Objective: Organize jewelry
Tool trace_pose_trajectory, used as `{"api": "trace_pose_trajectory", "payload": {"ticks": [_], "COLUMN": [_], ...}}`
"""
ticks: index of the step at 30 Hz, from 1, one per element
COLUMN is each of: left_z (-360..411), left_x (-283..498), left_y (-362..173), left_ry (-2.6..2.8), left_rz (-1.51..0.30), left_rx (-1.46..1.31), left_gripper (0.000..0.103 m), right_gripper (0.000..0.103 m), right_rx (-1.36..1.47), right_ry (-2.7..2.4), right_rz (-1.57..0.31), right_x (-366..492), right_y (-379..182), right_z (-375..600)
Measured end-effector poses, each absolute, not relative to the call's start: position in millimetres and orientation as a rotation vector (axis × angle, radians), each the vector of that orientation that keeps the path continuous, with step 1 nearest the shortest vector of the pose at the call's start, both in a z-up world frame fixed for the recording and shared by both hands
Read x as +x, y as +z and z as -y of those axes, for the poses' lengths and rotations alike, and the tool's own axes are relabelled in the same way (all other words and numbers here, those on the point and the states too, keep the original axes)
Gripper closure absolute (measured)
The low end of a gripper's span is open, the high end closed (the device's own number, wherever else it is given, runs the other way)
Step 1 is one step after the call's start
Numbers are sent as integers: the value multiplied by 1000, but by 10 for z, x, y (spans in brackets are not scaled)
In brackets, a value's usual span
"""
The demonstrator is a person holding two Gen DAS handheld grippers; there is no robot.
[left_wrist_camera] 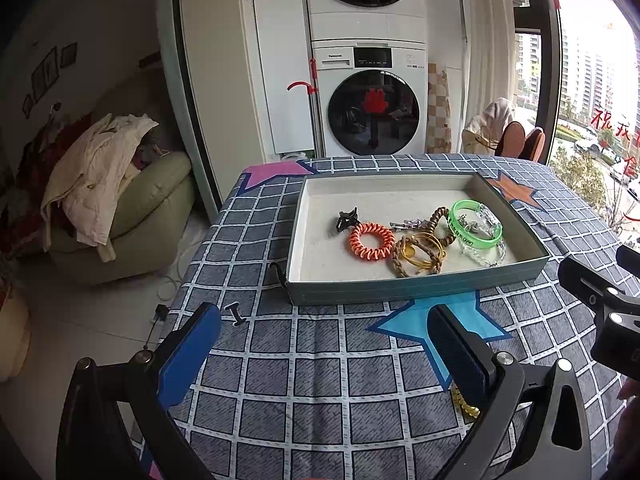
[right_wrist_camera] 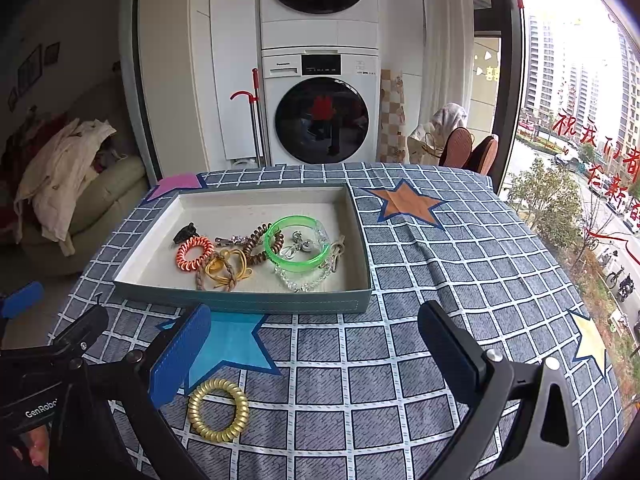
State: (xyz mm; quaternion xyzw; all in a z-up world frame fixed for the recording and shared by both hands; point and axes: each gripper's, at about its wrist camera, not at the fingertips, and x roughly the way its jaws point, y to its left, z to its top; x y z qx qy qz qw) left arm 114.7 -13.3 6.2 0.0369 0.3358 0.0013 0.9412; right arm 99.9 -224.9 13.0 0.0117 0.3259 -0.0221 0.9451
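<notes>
A teal tray (left_wrist_camera: 400,292) (right_wrist_camera: 240,300) with a white lining sits on the checked tablecloth. It holds an orange coil hair tie (left_wrist_camera: 371,241) (right_wrist_camera: 195,253), a green bangle (left_wrist_camera: 476,222) (right_wrist_camera: 298,244), a black claw clip (left_wrist_camera: 346,218), a braided band, yellow bands and a clear bead bracelet. A gold coil hair tie (right_wrist_camera: 218,410) lies on the cloth near my right gripper's left finger; it peeks out behind my left gripper's right finger (left_wrist_camera: 466,404). My left gripper (left_wrist_camera: 324,352) is open and empty. My right gripper (right_wrist_camera: 316,356) is open and empty.
A small black dumbbell-shaped piece (left_wrist_camera: 235,314) lies on the cloth left of the tray. A black cord (left_wrist_camera: 278,272) hangs by the tray's left corner. The table edge drops off at left toward a sofa (left_wrist_camera: 132,216). Stacked washing machines (left_wrist_camera: 372,112) stand behind.
</notes>
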Motion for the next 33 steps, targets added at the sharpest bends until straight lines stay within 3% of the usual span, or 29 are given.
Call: {"api": "trace_pose_trajectory", "payload": {"ticks": [33], "left_z": [99], "left_x": [1154], "left_y": [45], "left_ry": [12], "left_rz": [-689], "left_rx": [81], "left_gripper": [0], "right_gripper": [0], "right_rx": [24], "right_ry": [-38], "right_rz": [-663], "right_x": [985], "right_y": [165], "right_z": [2231]}}
